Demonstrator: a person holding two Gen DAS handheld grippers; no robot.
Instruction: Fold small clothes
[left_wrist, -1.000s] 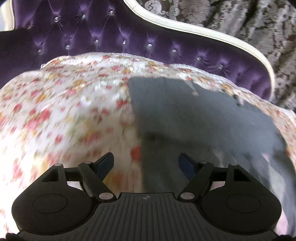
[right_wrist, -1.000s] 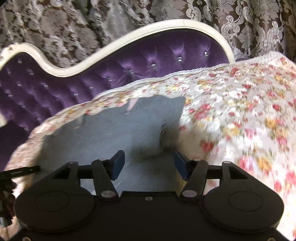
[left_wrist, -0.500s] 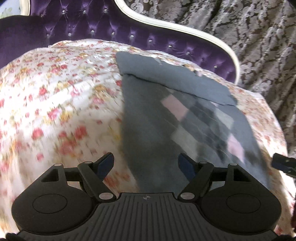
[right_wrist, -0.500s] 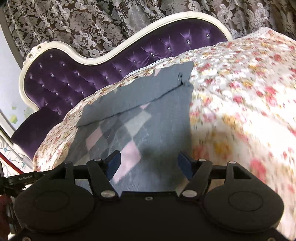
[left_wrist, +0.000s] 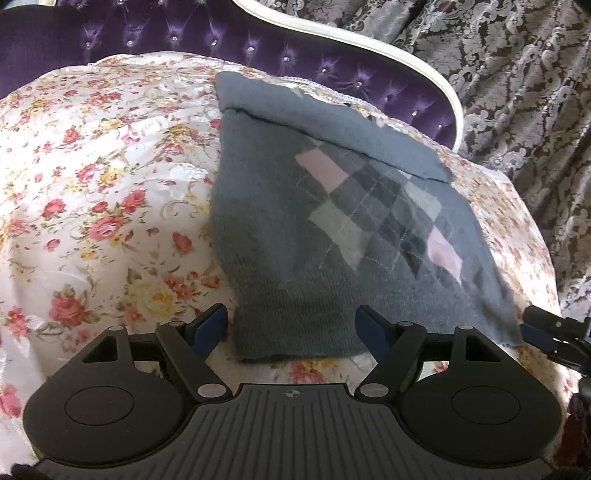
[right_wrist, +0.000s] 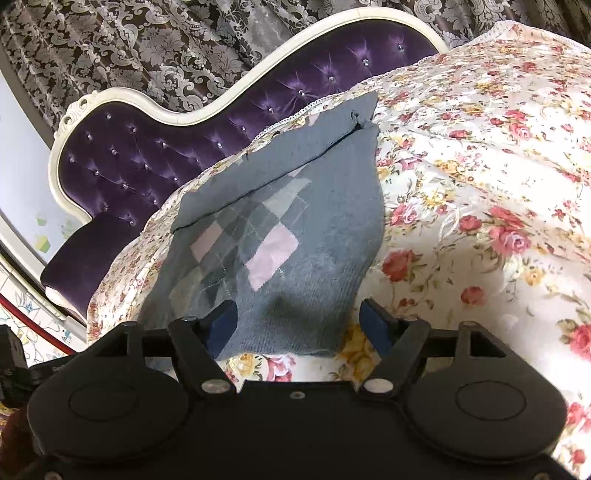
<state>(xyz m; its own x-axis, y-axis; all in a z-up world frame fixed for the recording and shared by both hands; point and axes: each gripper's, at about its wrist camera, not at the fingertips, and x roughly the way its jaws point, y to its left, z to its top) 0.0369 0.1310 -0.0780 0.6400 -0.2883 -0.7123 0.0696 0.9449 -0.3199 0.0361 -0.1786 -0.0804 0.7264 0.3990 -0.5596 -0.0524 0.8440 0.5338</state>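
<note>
Two black two-finger grippers, left (left_wrist: 291, 326) and right (right_wrist: 298, 319), hover unclenched over a soft grey knitted argyle garment (left_wrist: 332, 236) at twelve o'clock on a floral bedspread (left_wrist: 110, 184); the right's jaws just widened, empty. Light and limp, it looks best pinched at the near hem corners.

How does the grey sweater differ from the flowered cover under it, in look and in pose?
The grey sweater is dark knit with a diamond pattern of pink and grey; the flowered cover is pale with red and yellow roses. The sweater is small and has its far strip folded over; the cover spreads wide beneath it. Both lie flat on the purple sofa.
</note>
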